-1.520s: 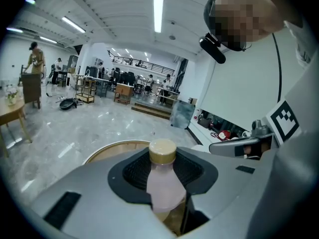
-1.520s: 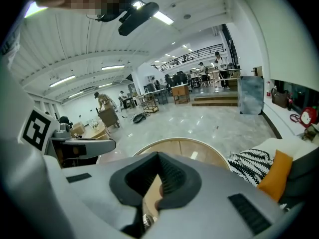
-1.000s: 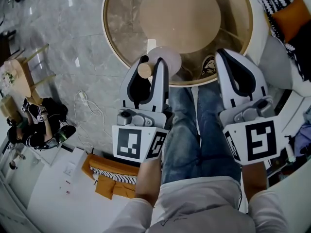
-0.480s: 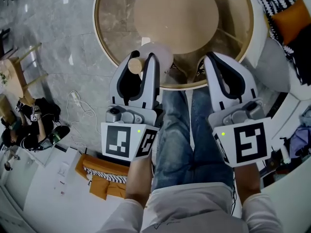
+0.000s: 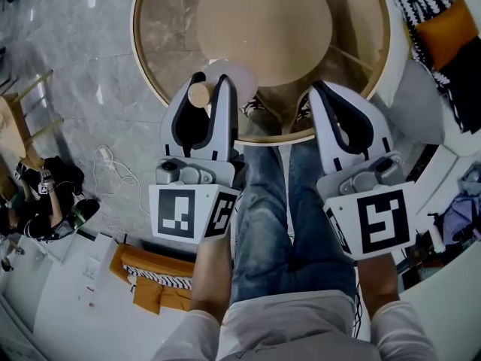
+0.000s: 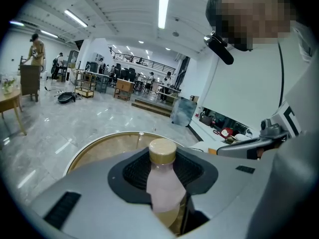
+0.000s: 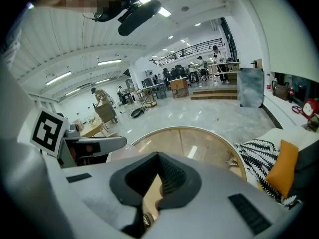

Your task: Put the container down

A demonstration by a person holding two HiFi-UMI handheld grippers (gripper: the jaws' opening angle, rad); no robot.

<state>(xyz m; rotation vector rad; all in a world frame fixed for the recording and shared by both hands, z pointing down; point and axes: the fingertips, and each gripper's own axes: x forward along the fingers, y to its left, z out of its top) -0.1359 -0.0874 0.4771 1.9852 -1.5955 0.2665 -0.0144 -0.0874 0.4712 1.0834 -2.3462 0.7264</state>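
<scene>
**Left gripper with capped container, at the near rim of a round table**

Nearest, the person's jeans (image 5: pixel 259 224) fill the space between both forearms. The left gripper (image 5: pixel 210 83) (image 6: pixel 162 171) has its fingers clamped on the container (image 5: pixel 237 77) (image 6: pixel 162 188) — a pale pink bottle with a tan cap (image 6: pixel 163 151), the cap end pointing back toward the gripper's camera. The container sits over the near-left edge of the table (image 5: pixel 150 74); whether it touches the glass cannot be told. The right gripper (image 5: pixel 327 92) (image 7: pixel 154 183) carries nothing, its fingers pressed together save for a thin slit. Beyond lies the round glass top in a gold rim, with a wooden disc (image 5: pixel 263 28) beneath it — then grey marble floor (image 5: pixel 75 43).
</scene>
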